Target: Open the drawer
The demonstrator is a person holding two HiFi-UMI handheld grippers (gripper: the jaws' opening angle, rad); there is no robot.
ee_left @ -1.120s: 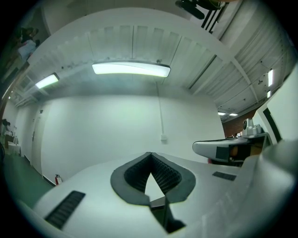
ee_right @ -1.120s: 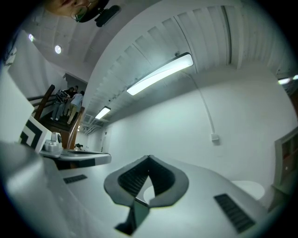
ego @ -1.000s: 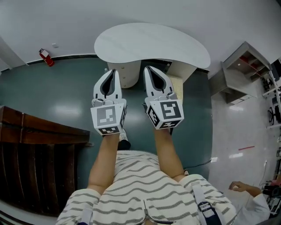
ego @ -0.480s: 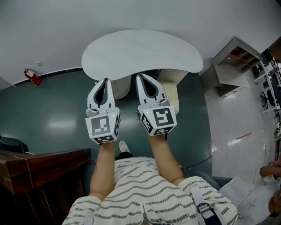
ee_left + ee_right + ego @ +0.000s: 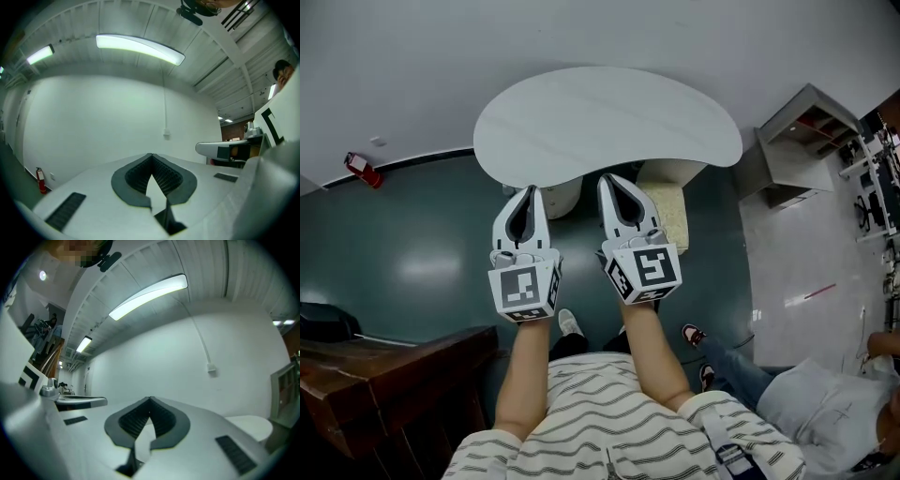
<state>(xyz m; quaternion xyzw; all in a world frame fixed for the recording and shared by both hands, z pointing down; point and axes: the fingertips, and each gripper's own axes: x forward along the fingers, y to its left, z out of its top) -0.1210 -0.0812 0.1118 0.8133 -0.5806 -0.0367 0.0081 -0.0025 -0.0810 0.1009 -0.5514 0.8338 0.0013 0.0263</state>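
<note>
The person in a striped shirt (image 5: 609, 422) holds both tools out level, side by side, towards a white kidney-shaped table (image 5: 609, 117) on the far side. The left gripper (image 5: 530, 191) is clenched: in the left gripper view its ribbed pads meet at the tips with nothing between them. The right gripper (image 5: 610, 180) is likewise pressed shut and empty, with only pale wall and ceiling lights beyond its tips in the right gripper view.

The drawer unit (image 5: 673, 214) stands under the near right part of the table, just beyond and to the right of the right gripper. Only its cream, speckled top shows. Its far end is hidden under the tabletop, its left edge is covered by the gripper, and no drawer front or handle can be made out from this steep angle. A rounded white pedestal (image 5: 561, 195) shows between the two grippers, mostly covered by the table.

To the far left a red fire extinguisher (image 5: 357, 167) sits by the wall. Dark wooden furniture (image 5: 384, 375) is cut off at the near left. At the near right a second person (image 5: 825, 412) is partly out of frame.
</note>
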